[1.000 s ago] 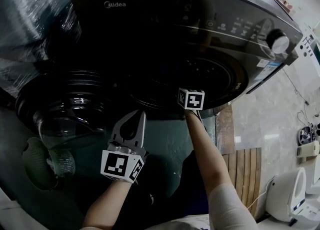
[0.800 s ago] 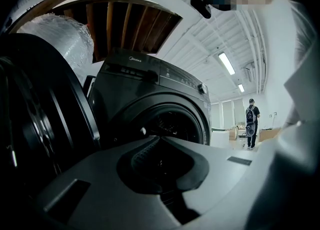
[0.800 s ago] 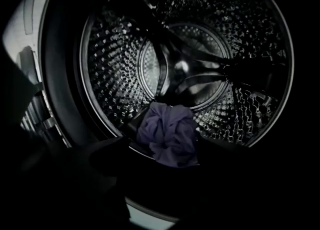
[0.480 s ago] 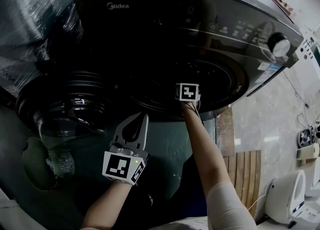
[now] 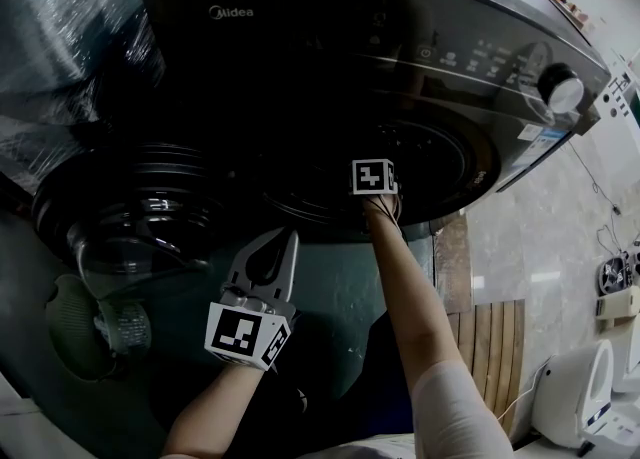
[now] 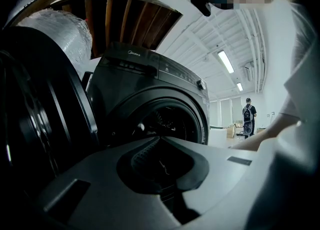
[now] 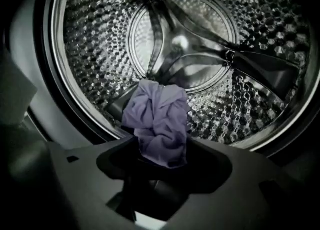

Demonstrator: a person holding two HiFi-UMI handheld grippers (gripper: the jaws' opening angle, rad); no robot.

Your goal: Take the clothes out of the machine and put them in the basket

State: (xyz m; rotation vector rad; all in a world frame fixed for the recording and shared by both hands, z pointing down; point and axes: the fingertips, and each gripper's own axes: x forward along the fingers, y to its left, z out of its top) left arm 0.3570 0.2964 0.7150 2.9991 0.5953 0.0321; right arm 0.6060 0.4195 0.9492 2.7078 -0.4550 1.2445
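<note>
Lilac cloth (image 7: 159,119) lies low in washer drum (image 7: 95,48), near end between R tongs (image 7: 163,143). These have just been closing round it, still spread, pads prob. not tight yet. L tongs (image 6: 159,140) pressed together, empty, outside drum.

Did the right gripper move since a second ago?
Yes. The right gripper went up the head view, deeper into the dark grey washing machine's round opening; its jaws have been closing with the crumpled lilac cloth between them.
</note>
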